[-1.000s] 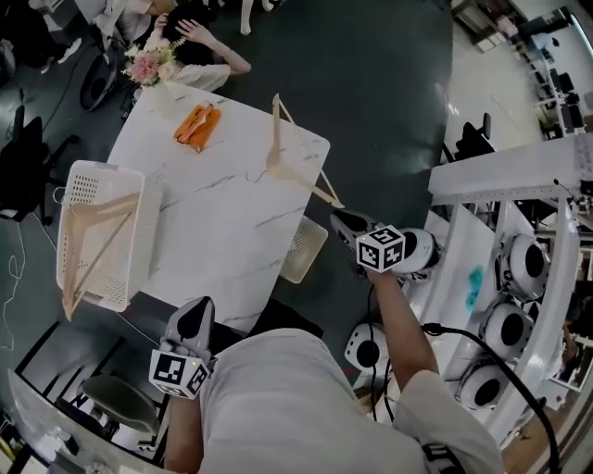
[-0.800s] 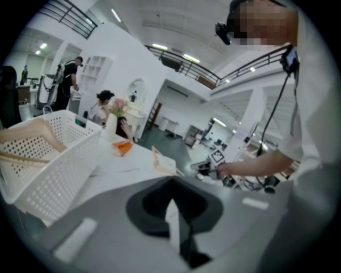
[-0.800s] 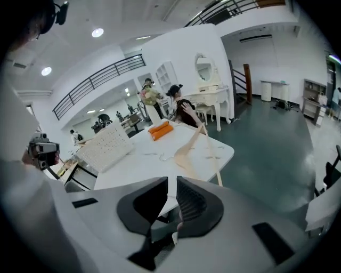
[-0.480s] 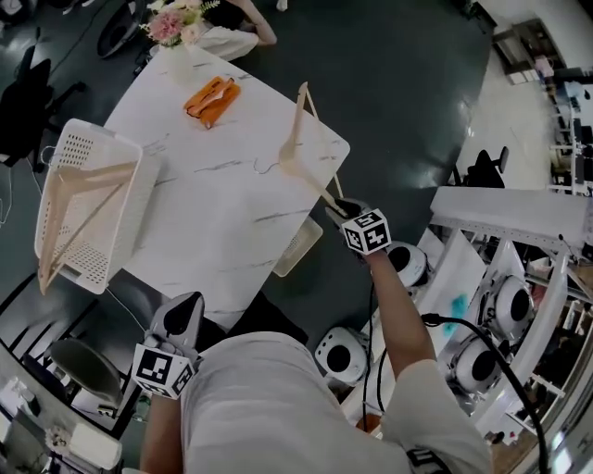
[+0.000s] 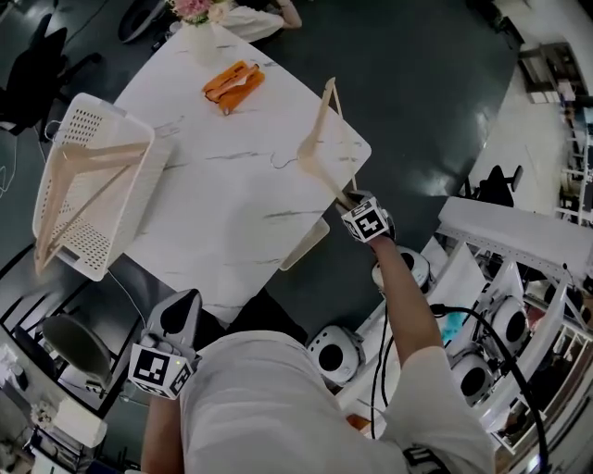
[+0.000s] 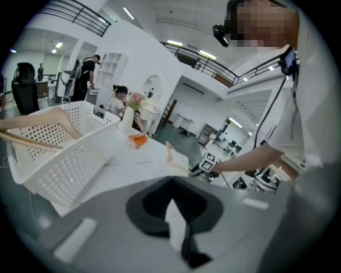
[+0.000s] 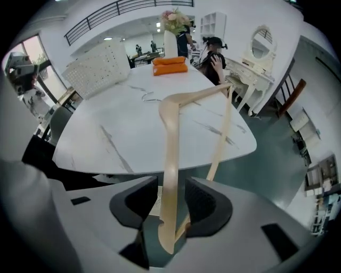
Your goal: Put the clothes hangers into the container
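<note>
A pale wooden hanger (image 5: 320,148) lies at the right edge of the white marble table (image 5: 222,213), one end sticking out past the edge. My right gripper (image 5: 347,196) points down at that end. In the right gripper view the hanger (image 7: 170,133) runs between the jaws of the right gripper (image 7: 171,184). The jaws have just been opening and leave a gap on both sides. A white basket (image 5: 111,111) at the table's left holds another wooden hanger (image 5: 83,171). My left gripper (image 5: 185,301) hangs shut near my waist, with nothing in it.
Orange hangers (image 5: 233,85) lie at the far end beside a flower vase (image 5: 199,18), where a person sits. A perforated white panel (image 5: 306,245) shows under the table's near right edge. White round machines (image 5: 334,347) crowd the floor on the right. A chair (image 5: 69,343) stands lower left.
My right gripper has come down from beside the table to the wooden hanger's overhanging end, and its jaws now stand around it. The left gripper has hardly moved.
</note>
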The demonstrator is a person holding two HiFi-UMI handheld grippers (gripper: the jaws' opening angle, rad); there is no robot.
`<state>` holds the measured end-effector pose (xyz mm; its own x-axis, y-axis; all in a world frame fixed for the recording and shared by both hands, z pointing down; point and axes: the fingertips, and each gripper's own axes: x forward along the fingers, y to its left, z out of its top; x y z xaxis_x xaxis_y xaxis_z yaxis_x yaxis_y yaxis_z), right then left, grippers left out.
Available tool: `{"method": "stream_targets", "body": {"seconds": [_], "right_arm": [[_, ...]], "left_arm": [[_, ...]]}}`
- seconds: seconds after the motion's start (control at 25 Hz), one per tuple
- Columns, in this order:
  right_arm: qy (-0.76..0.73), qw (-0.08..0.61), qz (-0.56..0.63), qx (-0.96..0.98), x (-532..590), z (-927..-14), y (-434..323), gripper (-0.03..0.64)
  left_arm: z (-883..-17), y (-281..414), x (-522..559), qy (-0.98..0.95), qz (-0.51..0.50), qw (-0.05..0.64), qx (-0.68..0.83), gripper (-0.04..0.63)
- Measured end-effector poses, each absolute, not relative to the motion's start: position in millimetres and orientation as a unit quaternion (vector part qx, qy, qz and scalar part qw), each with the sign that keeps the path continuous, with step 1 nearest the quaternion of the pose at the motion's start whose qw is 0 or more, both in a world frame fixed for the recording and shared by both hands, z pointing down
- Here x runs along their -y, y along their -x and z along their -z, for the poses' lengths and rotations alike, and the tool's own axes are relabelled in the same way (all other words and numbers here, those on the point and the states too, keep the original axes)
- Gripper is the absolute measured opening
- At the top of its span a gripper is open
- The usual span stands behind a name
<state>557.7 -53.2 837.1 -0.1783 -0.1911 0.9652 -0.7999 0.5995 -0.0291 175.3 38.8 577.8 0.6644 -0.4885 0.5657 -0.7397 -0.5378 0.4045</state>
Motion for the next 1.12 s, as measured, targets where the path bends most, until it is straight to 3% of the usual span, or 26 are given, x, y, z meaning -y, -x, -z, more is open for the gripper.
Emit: {"method": "stream_targets", "body": {"seconds": [0.2,0.28,0.64,1.12], "right_arm": [[-0.319,0.587,-0.247,0.702,54,-849,-557,0.135],[-0.318,0.600,-0.234,0.696,56,-852,-557,0.104],[-0.344,0.586,-0.237,0.694,51,-830,-552,0.087],[-0.394,0.486,-0.275,0.730,27,-763,-501,0.087]], "left_arm": [[-584,-169,-45,-0.847,-0.196,0.326,0.371,0.002],[-585,-170,-44,-0.846,-0.196,0.328,0.373,0.002],[-579,-167,-50,-0.850,-0.186,0.320,0.376,0.002],[-560,-151,-64,-0.864,-0.161,0.291,0.378,0.002]]}}
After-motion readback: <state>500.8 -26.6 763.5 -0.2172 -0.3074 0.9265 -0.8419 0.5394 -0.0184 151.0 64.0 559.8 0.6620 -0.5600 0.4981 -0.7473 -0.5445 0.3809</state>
